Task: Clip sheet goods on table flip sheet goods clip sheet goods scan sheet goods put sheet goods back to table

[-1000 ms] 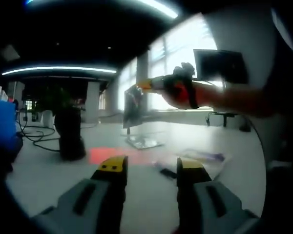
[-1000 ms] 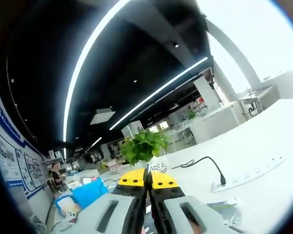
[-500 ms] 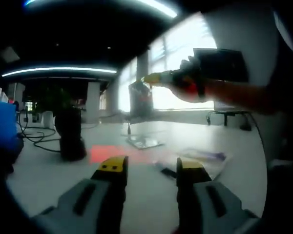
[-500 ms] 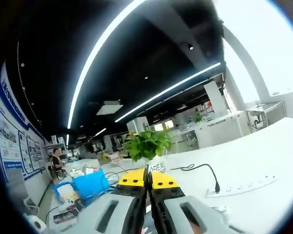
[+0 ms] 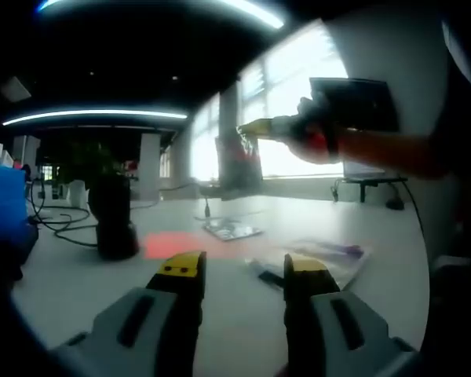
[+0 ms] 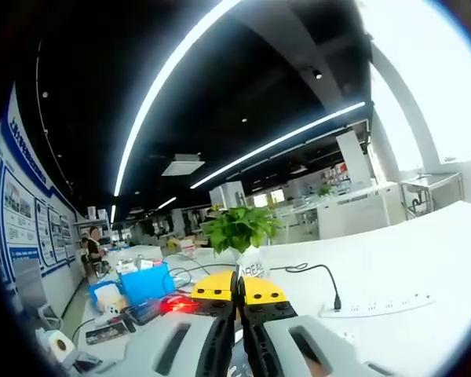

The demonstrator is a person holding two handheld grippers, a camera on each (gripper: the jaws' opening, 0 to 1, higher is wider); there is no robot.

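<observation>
While the left gripper [image 5: 241, 271] hovered with jaws spread above the white table [image 5: 78, 283], two packets lay there. The right gripper [image 5: 247, 130] pinched one sheet packet [image 5: 242, 161] aloft.

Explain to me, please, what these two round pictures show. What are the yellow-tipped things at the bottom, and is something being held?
No robot is here: a person holds one pair of tongs in each hand, and a fisheye camera rides on each.

In the left gripper view, the left tongs are open and hold nothing. They hang over a white table with a dark pot, sheet packets and a red glow. The right tongs come in from the right, in the person's hand, and hold a sheet packet up in the air.

In the right gripper view, the right tongs are shut on that packet, which barely shows there. Beyond are a potted plant, a power strip and a blue box.
</observation>
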